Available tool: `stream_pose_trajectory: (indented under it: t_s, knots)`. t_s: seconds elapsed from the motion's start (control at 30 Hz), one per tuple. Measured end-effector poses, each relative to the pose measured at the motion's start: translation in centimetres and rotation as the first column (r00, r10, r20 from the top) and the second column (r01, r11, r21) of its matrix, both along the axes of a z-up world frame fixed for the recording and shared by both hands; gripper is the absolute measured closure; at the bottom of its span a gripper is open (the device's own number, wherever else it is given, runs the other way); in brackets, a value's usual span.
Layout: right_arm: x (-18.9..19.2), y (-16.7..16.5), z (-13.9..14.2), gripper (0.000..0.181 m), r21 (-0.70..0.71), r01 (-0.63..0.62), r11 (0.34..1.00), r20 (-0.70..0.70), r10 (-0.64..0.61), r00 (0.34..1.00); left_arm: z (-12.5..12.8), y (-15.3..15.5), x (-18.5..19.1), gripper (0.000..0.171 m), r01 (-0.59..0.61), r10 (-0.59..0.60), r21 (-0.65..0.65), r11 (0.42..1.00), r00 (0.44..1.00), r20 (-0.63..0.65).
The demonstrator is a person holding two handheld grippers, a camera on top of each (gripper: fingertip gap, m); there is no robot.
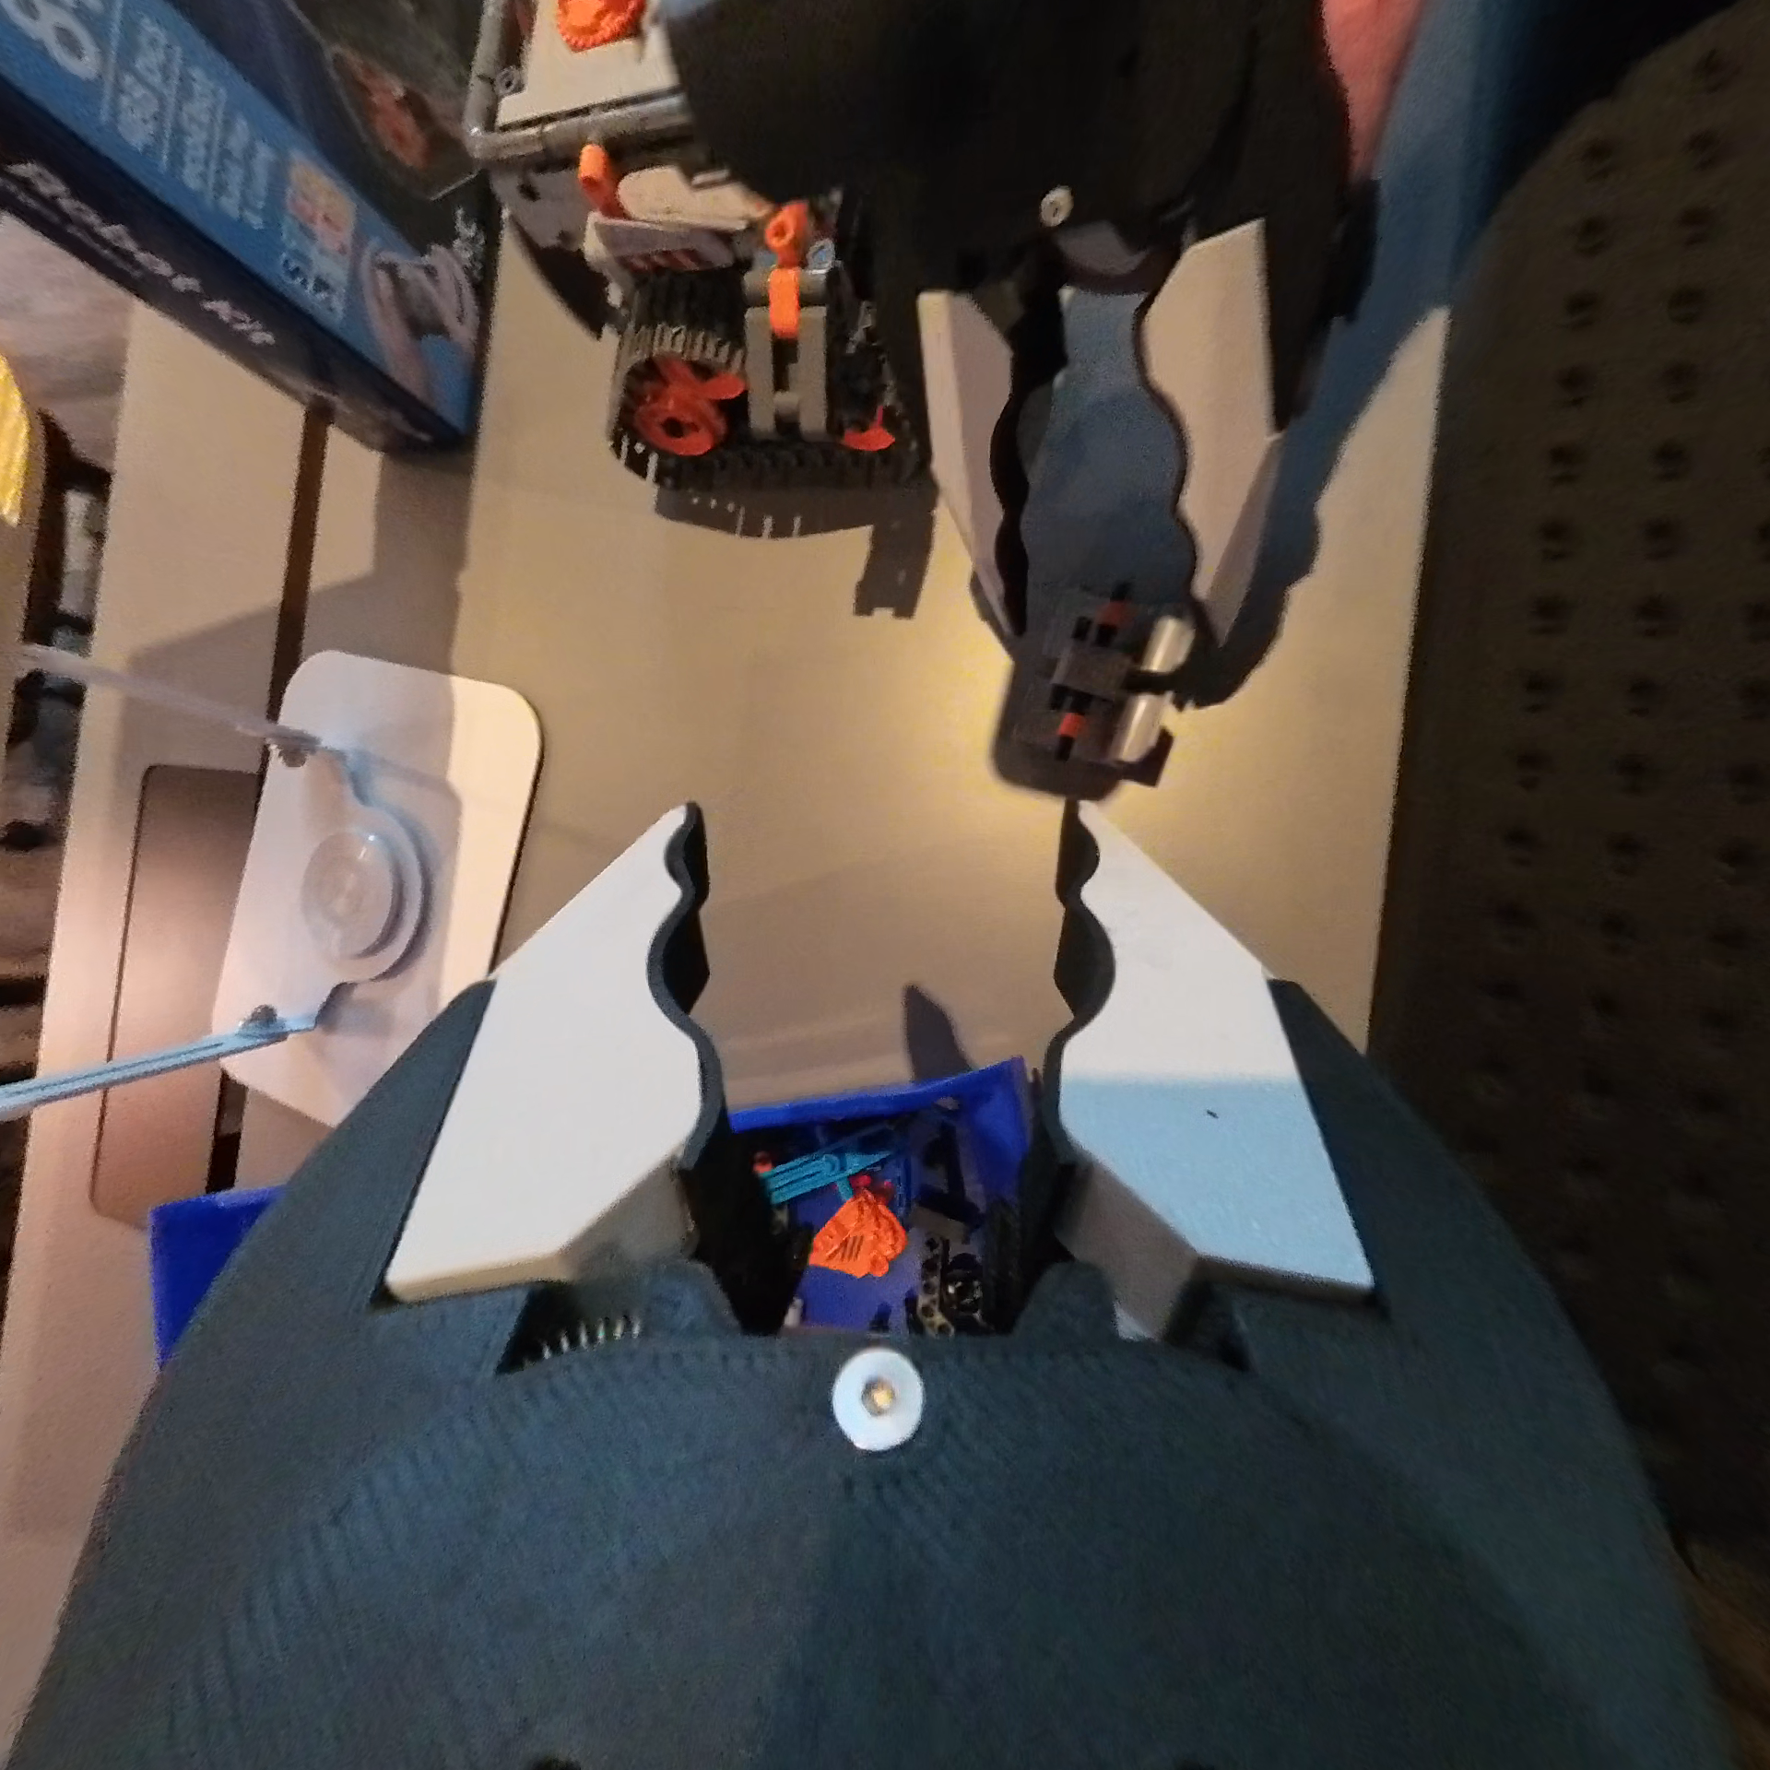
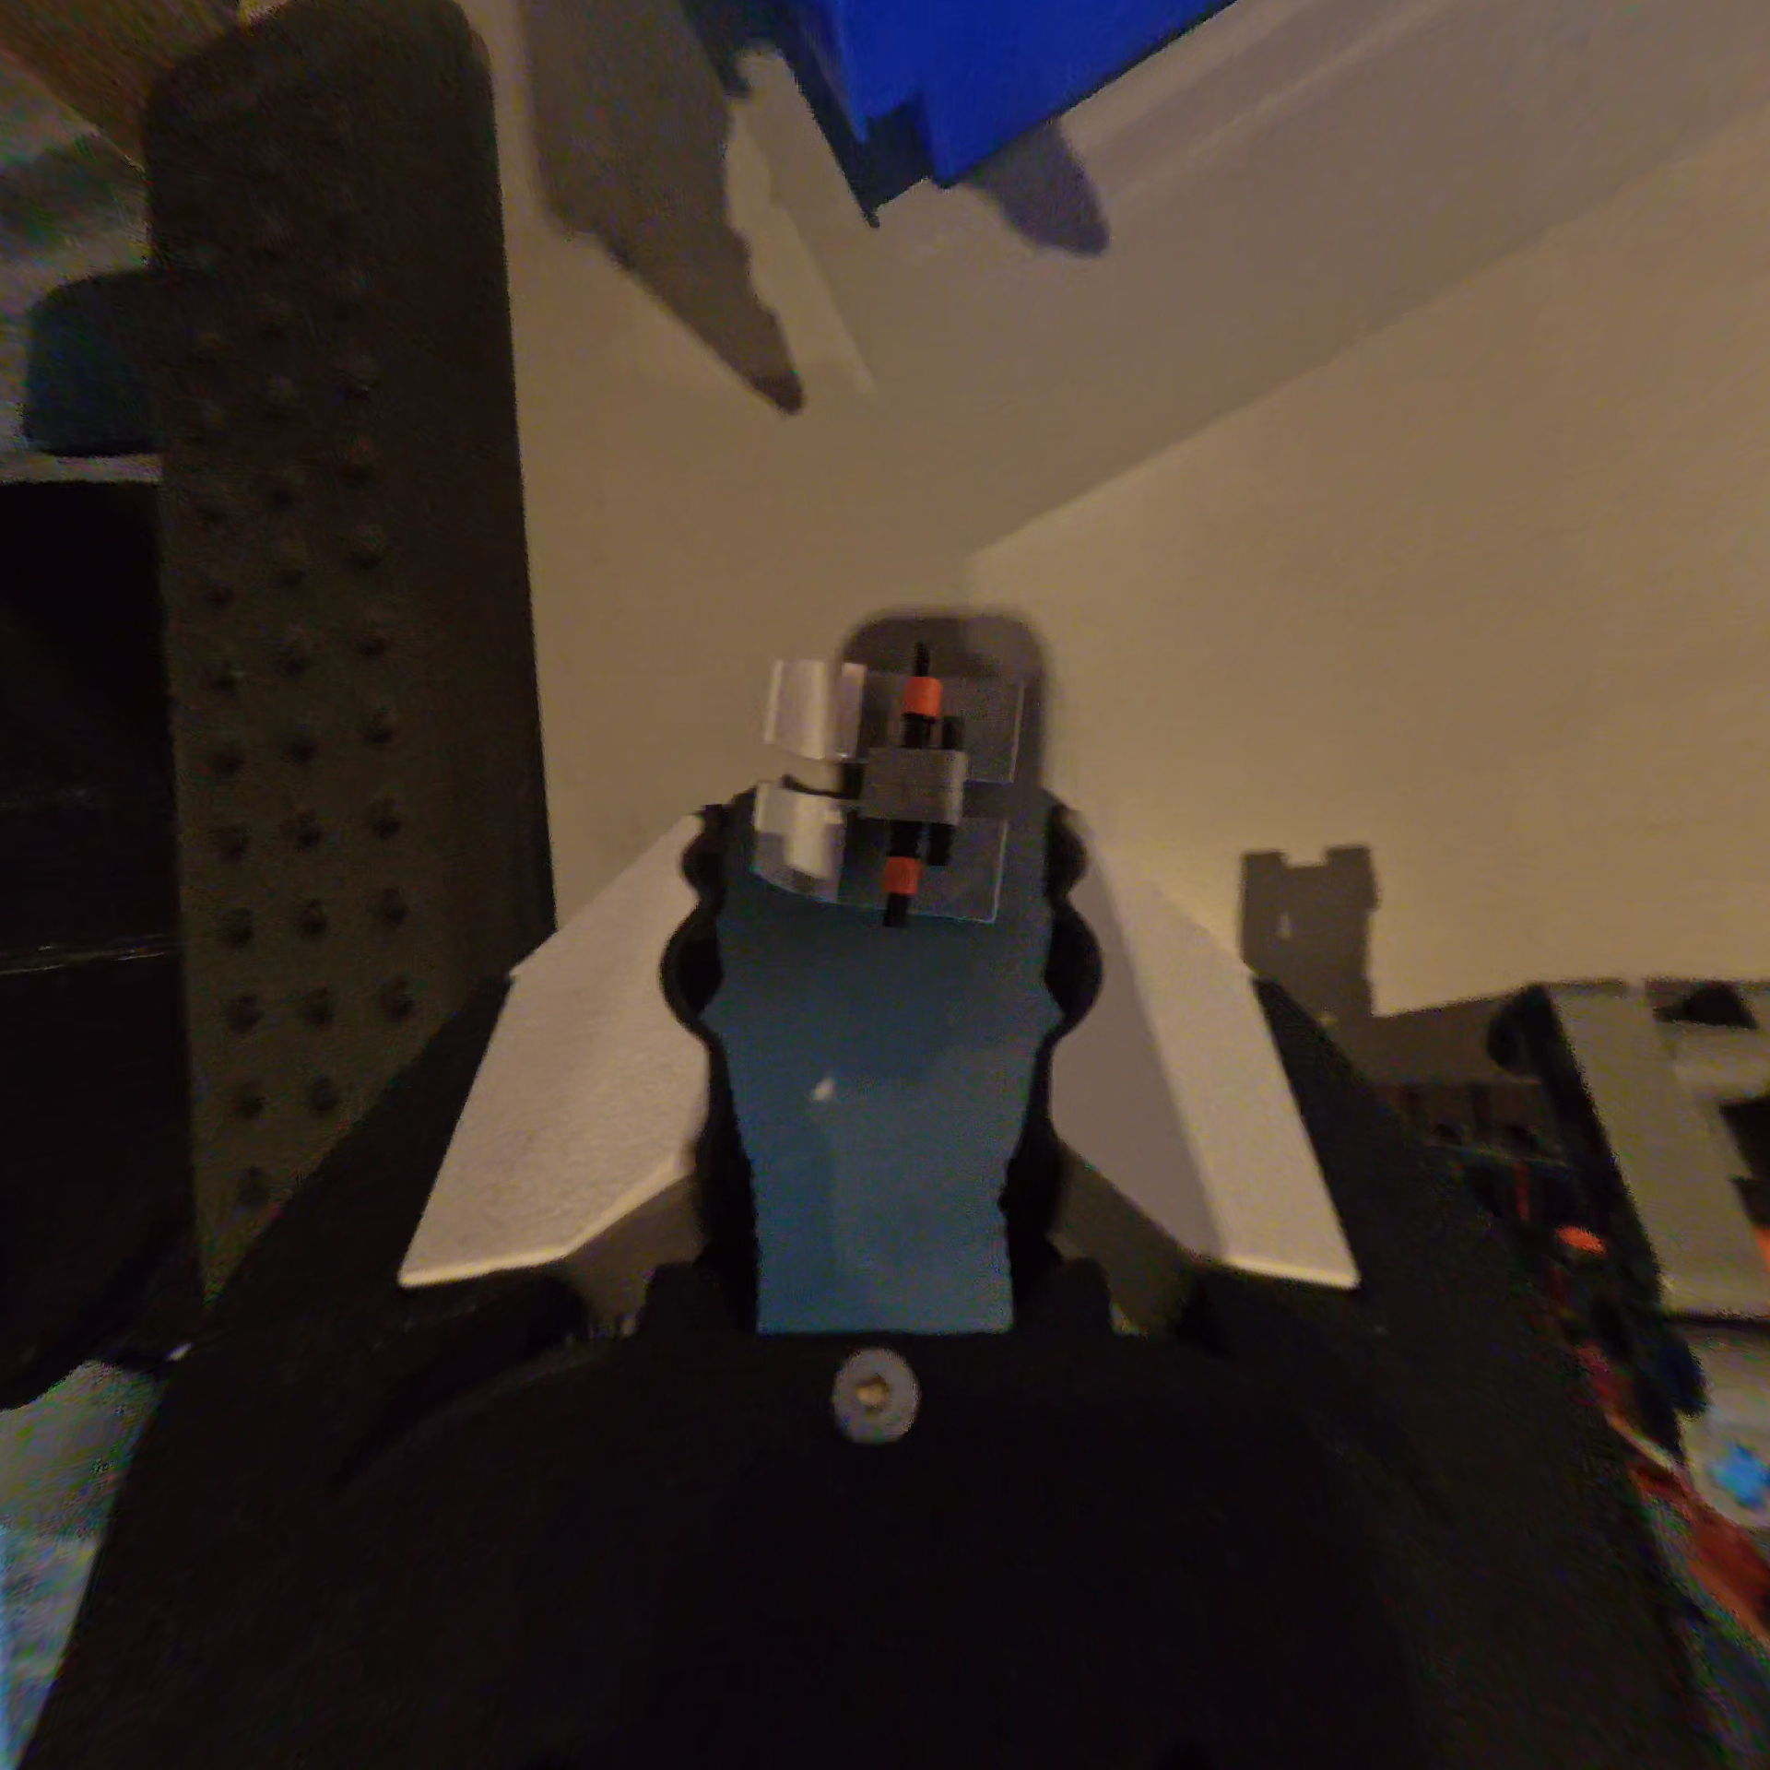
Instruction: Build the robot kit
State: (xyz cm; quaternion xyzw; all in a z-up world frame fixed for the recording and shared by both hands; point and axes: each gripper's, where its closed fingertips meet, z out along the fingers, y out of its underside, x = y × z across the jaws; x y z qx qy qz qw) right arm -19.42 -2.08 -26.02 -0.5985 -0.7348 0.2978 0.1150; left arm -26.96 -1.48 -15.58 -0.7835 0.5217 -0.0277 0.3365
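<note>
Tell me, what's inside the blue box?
The blue box holds small toy parts: an orange piece, teal bits, black ones. The left tongs cover the rest.

Pale cream bench (image 1: 785, 728) fills scene, lit by warm yellowish light pooling near centre; hard-edged shadows (image 2: 670, 249) fall across it. Dark panel with rows of small holes (image 1: 1580, 766) stands along bench's right edge in left wrist view, at left in right wrist view (image 2: 316, 575). Dim, blurred shelving (image 1: 48, 594) sits beyond bench's left edge. Surroundings beyond are dark, indistinct. Seam line (image 2: 1341, 402) crosses bench surface.
</note>
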Motion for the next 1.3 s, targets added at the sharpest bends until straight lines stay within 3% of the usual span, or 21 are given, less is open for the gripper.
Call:
stream_pose_trajectory:
  t_s: [0.07,0.23,0.43,0.6,0.67,0.77,0.87,0.93,1.03,1.13,1.23,1.27,1.3]
  knots:
    - [0.0,0.8,0.1,0.102,0.047,0.024,0.999,-0.009,-0.024,1.0,-0.1,0.4,-0.3,0.095,-0.039,0.039,0.011,0.999,0.999,-0.014]
    - [-0.7,1.3,2.5,0.108,0.125,0.028,0.992,-0.127,-0.012,0.992,0.9,1.9,-1.1,0.092,-0.159,0.161,0.102,0.982,0.987,-0.01]
    - [-2.0,1.5,6.8,0.113,0.199,0.056,0.978,-0.345,0.016,0.938,2.1,4.5,-2.3,0.087,-0.323,0.327,0.236,0.917,0.945,0.02]
    - [-1.6,3.2,10.6,0.109,0.218,0.155,0.964,-0.491,-0.029,0.871,2.3,6.8,-1.0,0.107,-0.436,0.421,0.219,0.873,0.9,0.111]
    - [-0.8,4.3,12.4,0.107,0.225,0.21,0.951,-0.54,-0.058,0.84,3.2,8.1,0.9,0.11,-0.444,0.401,0.222,0.868,0.891,0.213]
    - [1.3,7.3,15.2,0.099,0.239,0.338,0.91,-0.62,-0.125,0.774,3.4,9.9,3.9,0.07,-0.434,0.365,0.135,0.891,0.86,0.356]
    - [4.7,11.3,16.7,0.097,0.238,0.473,0.848,-0.665,-0.213,0.716,1.6,13.1,3.1,0.094,-0.553,0.483,0.108,0.826,0.794,0.37]
    - [7.0,13.7,17.3,0.097,0.193,0.539,0.82,-0.687,-0.28,0.671,-0.5,15.3,1.2,0.138,-0.663,0.599,0.081,0.744,0.716,0.359]
    - [10.5,17.3,17.0,0.097,0.124,0.621,0.774,-0.688,-0.384,0.616,-4.7,16.5,0.4,0.147,-0.685,0.663,-0.051,0.727,0.681,0.311]
    - [12.9,20.4,15.7,0.101,0.067,0.681,0.729,-0.664,-0.477,0.575,-7.6,16.7,-0.6,0.129,-0.707,0.718,-0.151,0.691,0.649,0.252]
    - [14.0,22.1,14.4,0.104,0.044,0.71,0.702,-0.639,-0.527,0.56,-7.3,17.1,-0.2,0.103,-0.725,0.747,-0.195,0.661,0.608,0.271]
    - [14.1,22.4,14.0,0.105,0.038,0.715,0.699,-0.631,-0.538,0.559,-7.6,16.9,0.3,0.082,-0.715,0.751,-0.233,0.659,0.606,0.264]
    - [14.3,22.8,13.5,0.105,0.04,0.722,0.691,-0.62,-0.55,0.56,-7.7,17.1,0.4,0.075,-0.725,0.76,-0.233,0.648,0.593,0.268]
